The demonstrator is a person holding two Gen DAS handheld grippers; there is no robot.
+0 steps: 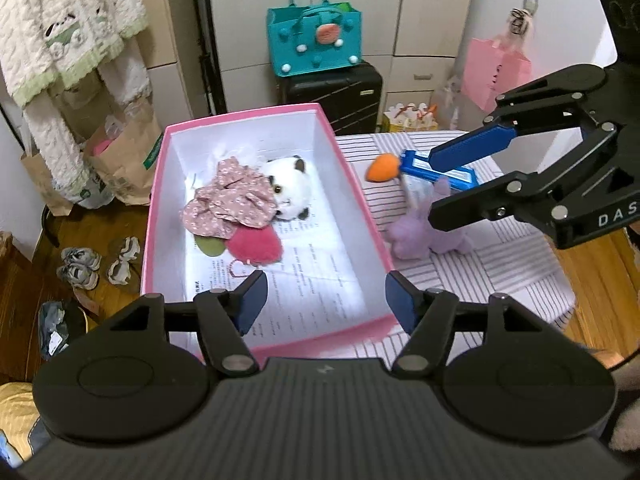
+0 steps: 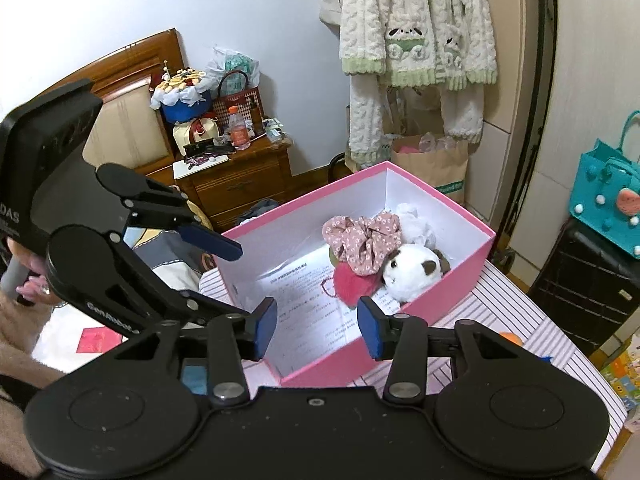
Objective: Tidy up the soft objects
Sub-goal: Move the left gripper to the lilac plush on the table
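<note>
Panda plush [image 1: 290,186] inside pink box [image 1: 154,216]

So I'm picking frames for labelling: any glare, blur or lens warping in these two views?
Left wrist view: strong fisheye bend at the edges, glare washing out the printed paper in the pink box; the panda plush stays sharp. Right wrist view: dark rounded corners, bowed walls, the same paper overexposed, the hanging white garment crisp.
</note>
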